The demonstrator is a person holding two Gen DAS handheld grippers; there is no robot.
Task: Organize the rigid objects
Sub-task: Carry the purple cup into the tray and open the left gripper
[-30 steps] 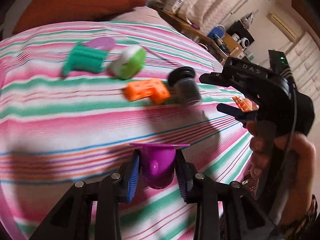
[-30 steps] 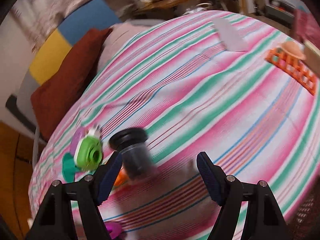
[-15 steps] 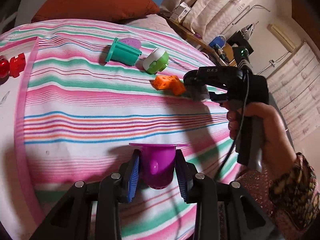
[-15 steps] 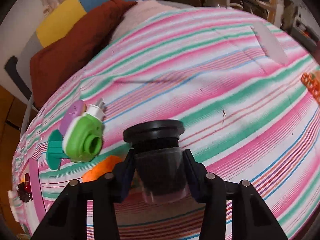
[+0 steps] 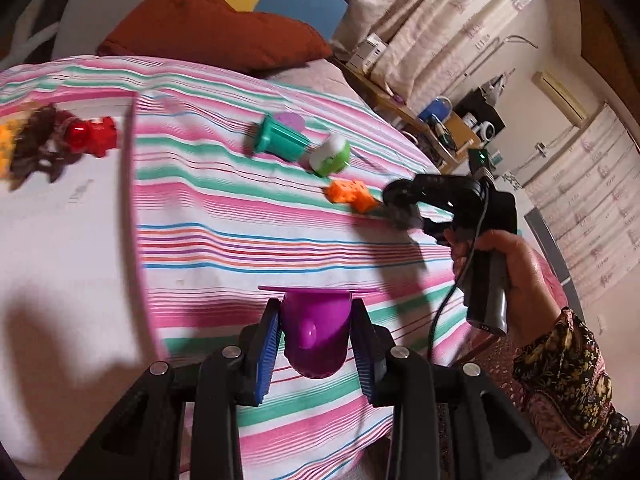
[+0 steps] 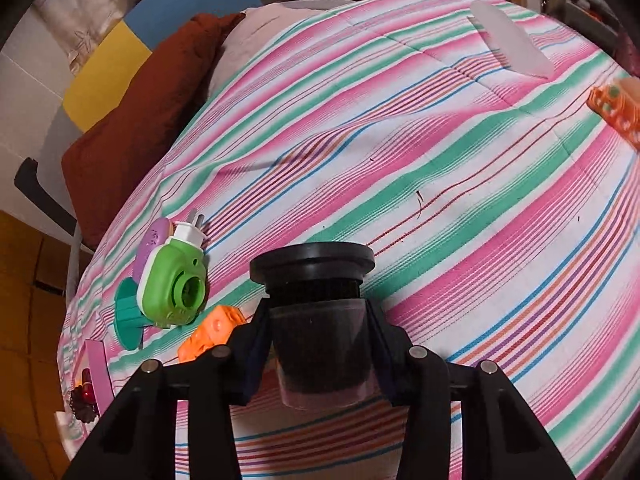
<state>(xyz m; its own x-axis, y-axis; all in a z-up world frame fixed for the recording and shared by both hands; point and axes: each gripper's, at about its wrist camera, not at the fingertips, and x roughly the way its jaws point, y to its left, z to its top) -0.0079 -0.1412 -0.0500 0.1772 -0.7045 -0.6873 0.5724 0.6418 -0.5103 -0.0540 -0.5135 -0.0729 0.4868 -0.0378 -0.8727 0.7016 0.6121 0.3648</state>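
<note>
Purple cup (image 5: 316, 332) in L gripper (image 5: 316, 336)

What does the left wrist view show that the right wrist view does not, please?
Only the left wrist view shows the purple cup clamped in the left hand-held gripper, and the person's hand. Only the right wrist view shows the white sheet and the black-lidded jar's clear body in the right hand-held gripper. Both show the green plug-in device, orange block and striped bedcover.

Toys (image 5: 336, 155) crowd left; striped bedspread (image 6: 460, 208) rightward bare.
</note>
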